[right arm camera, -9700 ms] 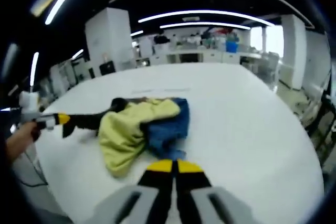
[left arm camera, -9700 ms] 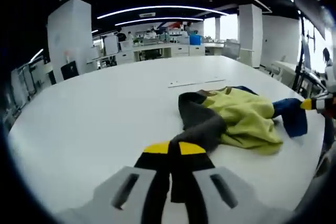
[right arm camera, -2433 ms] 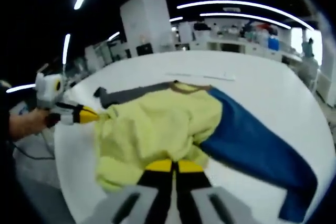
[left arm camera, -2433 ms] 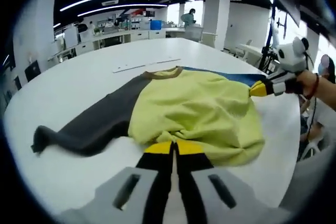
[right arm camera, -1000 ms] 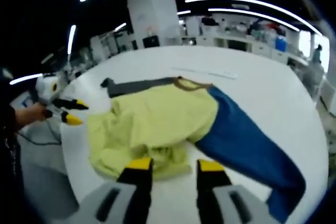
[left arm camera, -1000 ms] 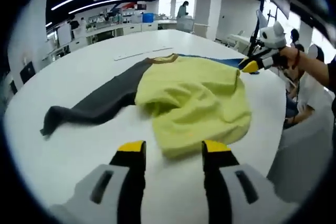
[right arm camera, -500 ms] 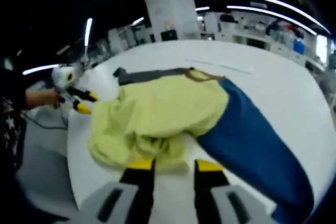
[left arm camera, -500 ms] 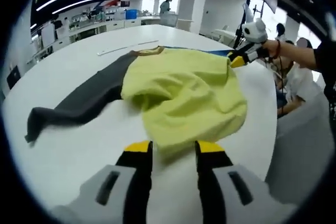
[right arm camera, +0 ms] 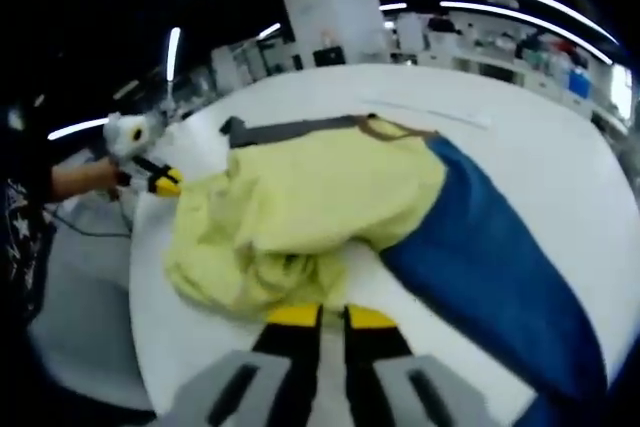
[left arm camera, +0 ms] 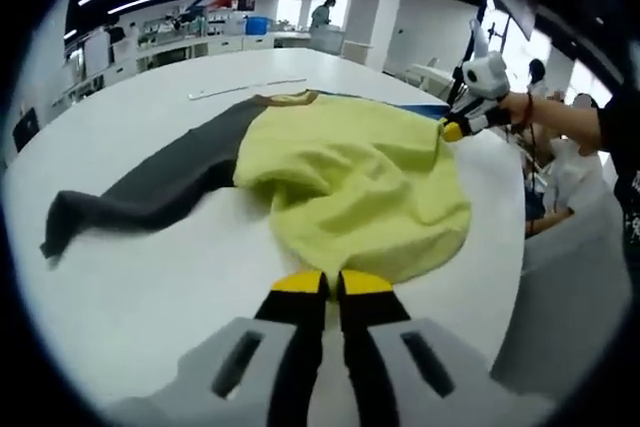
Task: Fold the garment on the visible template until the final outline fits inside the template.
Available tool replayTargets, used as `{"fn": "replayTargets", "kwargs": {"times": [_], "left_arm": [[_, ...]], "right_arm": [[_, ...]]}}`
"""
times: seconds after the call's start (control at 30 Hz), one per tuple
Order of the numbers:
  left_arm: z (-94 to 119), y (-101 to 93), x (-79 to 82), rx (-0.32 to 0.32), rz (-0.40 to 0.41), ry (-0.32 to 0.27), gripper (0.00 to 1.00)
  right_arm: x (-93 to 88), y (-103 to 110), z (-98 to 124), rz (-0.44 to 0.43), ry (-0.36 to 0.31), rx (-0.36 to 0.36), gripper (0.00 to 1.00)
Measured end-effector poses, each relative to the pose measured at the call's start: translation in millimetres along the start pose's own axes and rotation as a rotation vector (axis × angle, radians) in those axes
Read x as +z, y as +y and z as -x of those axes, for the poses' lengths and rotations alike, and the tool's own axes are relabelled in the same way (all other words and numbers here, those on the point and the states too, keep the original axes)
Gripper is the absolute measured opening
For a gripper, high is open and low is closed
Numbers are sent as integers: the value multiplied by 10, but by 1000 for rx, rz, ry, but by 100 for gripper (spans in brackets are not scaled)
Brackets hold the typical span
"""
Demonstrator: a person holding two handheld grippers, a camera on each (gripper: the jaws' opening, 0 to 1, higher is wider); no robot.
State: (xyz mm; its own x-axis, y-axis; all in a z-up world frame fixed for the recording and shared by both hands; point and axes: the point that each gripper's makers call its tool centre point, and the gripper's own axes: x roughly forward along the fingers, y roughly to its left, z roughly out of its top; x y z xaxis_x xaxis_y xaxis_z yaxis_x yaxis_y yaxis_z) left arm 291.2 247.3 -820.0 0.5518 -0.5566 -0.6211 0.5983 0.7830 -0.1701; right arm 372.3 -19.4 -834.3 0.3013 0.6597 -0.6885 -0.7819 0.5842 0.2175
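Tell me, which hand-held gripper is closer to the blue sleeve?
Right. The right hand-held gripper sits beside the blue sleeve; the left hand-held gripper is across the yellow body.

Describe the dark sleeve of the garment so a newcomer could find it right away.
On the big white table lies a garment with a yellow-green body. The dark sleeve stretches flat away from the collar, charcoal grey, unlike the bright blue sleeve on the opposite side.

No readable text, label, brand, number or sign is seen in either view; distant surfaces are too blurred for lettering.
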Motion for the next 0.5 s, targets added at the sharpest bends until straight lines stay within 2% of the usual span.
{"fn": "replayTargets", "kwargs": {"times": [0.27,0.5], "left_arm": [[121,-13,25,32,51,-3,2],[247,-95,52,31,85,-24,2]], "right_arm": [[-27,91,91,-30,-1,-5,0],[-88,202,288,-70,17,-15,0]]}}
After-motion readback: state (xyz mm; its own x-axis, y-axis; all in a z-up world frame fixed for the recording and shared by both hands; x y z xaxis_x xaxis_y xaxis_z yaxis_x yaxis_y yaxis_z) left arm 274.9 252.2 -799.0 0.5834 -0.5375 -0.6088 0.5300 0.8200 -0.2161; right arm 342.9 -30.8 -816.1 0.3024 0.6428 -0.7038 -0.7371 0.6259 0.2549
